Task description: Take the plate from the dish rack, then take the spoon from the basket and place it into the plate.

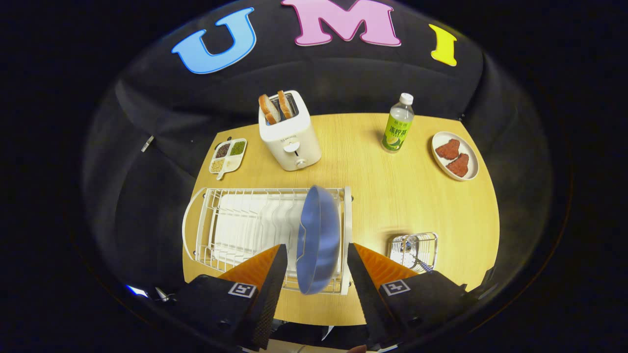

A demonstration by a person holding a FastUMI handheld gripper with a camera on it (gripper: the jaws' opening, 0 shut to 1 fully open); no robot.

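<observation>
Fingers spread wide, straddling the blue plate standing on edge at the rack's right end. Step one is on: they need to close on that rim and lift. Spoon waits in the basket just right.

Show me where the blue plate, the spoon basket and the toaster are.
blue plate (319,238), gripper view, middle of its blue face
spoon basket (426,239), gripper view, wire rim
toaster (293,142), gripper view, white front
</observation>
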